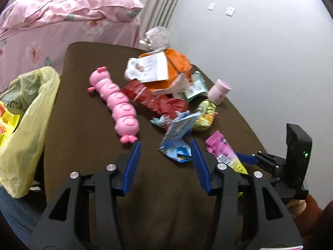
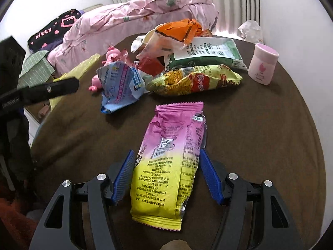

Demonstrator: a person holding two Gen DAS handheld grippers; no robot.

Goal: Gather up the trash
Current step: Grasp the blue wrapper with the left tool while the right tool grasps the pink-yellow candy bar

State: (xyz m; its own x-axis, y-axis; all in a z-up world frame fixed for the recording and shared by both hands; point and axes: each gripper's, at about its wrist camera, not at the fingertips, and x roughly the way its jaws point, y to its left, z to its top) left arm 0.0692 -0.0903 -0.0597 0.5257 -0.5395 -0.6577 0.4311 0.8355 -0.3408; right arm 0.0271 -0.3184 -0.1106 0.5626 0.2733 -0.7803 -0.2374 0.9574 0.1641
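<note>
- Pink-and-yellow snack wrapper (image 2: 168, 166) lies flat on the brown bench (image 2: 260, 135), between the spread pads of the right hand-held gripper (image 2: 165, 156).
- Left hand-held gripper (image 1: 165, 145) hangs apart just before a crumpled blue wrapper (image 1: 177, 137).

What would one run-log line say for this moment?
left tool: open, empty | right tool: open, straddling pink-and-yellow wrapper | yellow bag: at table edge

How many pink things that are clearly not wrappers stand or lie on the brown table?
2. A pink caterpillar toy lies left of the wrapper pile, near the yellow bag. A pink jar stands at the table's right edge. The pile may hide others.
</note>
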